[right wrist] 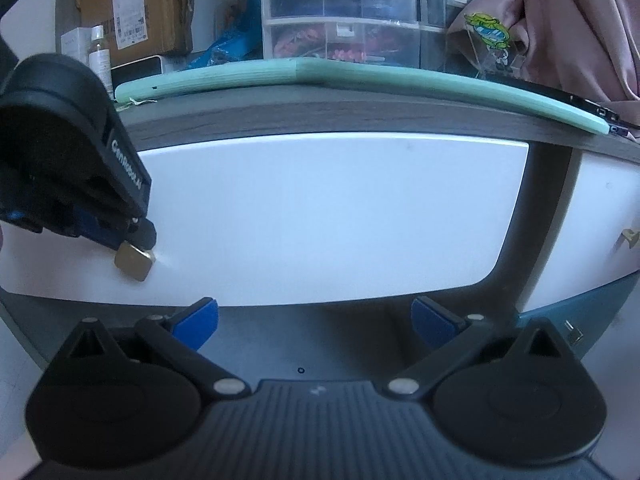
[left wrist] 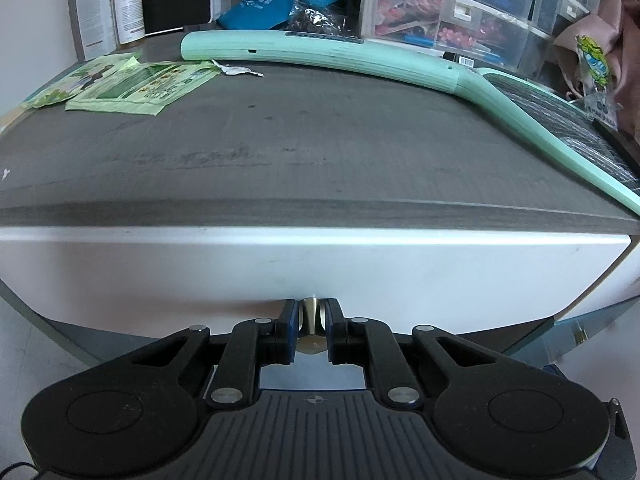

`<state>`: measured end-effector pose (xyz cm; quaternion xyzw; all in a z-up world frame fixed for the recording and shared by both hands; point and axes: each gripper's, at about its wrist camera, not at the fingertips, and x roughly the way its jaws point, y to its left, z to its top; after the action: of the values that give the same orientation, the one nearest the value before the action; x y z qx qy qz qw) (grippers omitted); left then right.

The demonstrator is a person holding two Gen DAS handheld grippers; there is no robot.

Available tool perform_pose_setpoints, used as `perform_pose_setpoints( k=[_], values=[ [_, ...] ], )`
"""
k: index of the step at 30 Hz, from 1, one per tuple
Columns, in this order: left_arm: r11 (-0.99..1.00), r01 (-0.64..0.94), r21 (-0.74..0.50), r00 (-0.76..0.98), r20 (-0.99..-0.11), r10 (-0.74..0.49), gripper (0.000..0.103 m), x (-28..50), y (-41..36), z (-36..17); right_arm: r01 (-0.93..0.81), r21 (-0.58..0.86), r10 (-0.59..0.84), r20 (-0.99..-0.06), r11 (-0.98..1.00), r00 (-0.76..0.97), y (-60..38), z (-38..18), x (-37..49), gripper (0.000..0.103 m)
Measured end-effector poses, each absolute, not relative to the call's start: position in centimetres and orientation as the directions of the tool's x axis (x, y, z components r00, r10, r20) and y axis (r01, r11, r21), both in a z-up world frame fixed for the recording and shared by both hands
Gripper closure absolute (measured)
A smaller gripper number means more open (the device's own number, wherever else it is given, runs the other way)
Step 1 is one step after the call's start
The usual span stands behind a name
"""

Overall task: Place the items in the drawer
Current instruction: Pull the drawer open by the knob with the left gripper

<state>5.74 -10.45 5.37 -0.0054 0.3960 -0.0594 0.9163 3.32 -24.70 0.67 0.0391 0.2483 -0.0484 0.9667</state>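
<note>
Gripping drawer knob (left wrist: pixel 311 316), left claw (left wrist: pixel 311 330)

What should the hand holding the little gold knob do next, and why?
Probably pull straight back. The left gripper is closed on the brass knob of the white drawer, whose front still sits close under the desktop, so it looks shut. The right gripper is open and holds nothing, so no item can go in until the drawer opens.

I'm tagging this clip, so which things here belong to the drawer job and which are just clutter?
Job:
left claw, shut on brass knob
white drawer front
right claw, open, empty

Lying about:
mint-green swatter
green packets
clear organiser drawers
cardboard box
</note>
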Motion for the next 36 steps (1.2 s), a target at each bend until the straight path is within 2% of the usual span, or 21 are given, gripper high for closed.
perform_pose_setpoints(
  k=[36],
  values=[
    [0.989, 0.141, -0.049, 0.661, -0.739, -0.131, 0.088, -5.4, -9.7, 4.8, 0.14, 0.039, -0.107, -0.461, 0.989, 0.881, -27.8, 4.8, -5.4, 0.0]
  ],
)
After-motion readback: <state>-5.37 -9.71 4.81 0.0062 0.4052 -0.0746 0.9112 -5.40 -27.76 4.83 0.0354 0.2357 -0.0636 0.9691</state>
